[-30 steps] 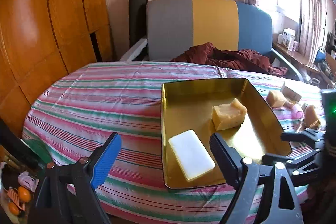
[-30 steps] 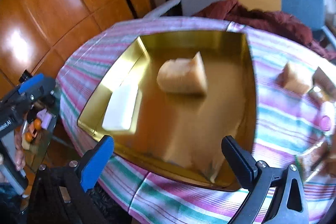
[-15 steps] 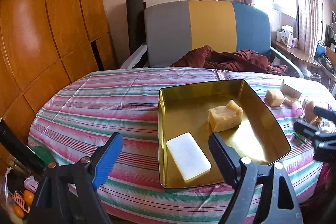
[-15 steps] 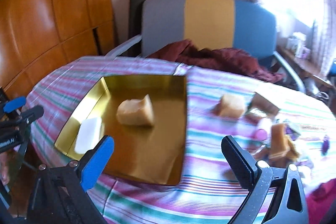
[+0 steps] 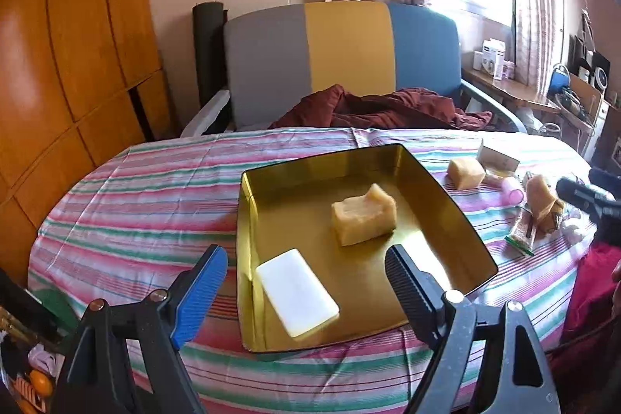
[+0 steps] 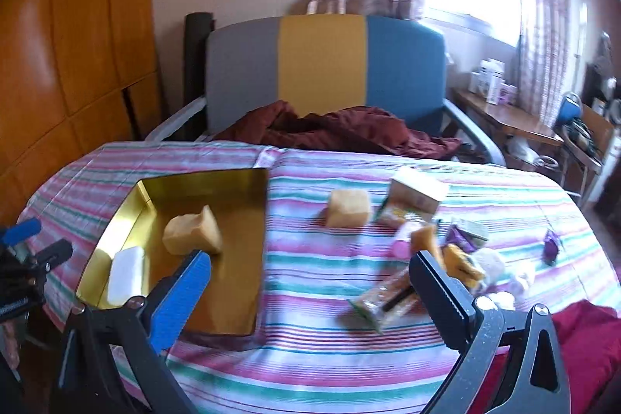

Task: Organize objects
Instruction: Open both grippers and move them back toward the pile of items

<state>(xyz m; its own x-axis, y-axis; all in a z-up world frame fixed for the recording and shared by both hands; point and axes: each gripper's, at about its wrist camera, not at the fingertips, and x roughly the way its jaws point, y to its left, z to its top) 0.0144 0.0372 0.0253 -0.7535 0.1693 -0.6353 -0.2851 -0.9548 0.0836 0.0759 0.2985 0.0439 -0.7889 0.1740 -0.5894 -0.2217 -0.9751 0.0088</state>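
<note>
Left wrist view. The left hand-held gripper (image 5: 300, 276) hovers over the near edge of the table (image 5: 155, 204), fingers spread wide apart and holding nothing. Directly ahead sits the gold tray (image 5: 446, 198), resting flat on the striped tablecloth. Two items lie in it: a white bar (image 5: 297, 291) near the front left corner and a tan block (image 5: 363, 216) near the middle, well apart from each other. The tray is judged to be the collection point, since loose items remain outside it. To its right on the cloth lie a second tan block (image 5: 465, 172), a small carton (image 5: 498, 158) just behind it, a pink cylinder (image 5: 513, 189) and a wrapped snack bar (image 5: 524, 233). The right hand-held gripper's fingertips show at the right edge, near this cluster.

Right wrist view. The right hand-held gripper (image 6: 308, 276) is also spread apart and empty. It points at the cloth between the gold tray (image 6: 268, 204) and the loose cluster, with its right finger overlapping the cluster in the picture. The wrapped snack bar (image 6: 382, 299) lies closest, just beside the right finger. Beyond it are the pink cylinder (image 6: 401, 245), an orange packet (image 6: 460, 262), the second tan block (image 6: 347, 208) and the small carton (image 6: 415, 194). A purple item (image 6: 551, 245) lies apart at the far right. This part of the picture is blurred, so finer detail cannot be told.

Judgement: the spread fingers and the aim toward the cluster suggest a pick is being prepared. The left unit stays clear of the tray, leaving it free to receive items.
</note>
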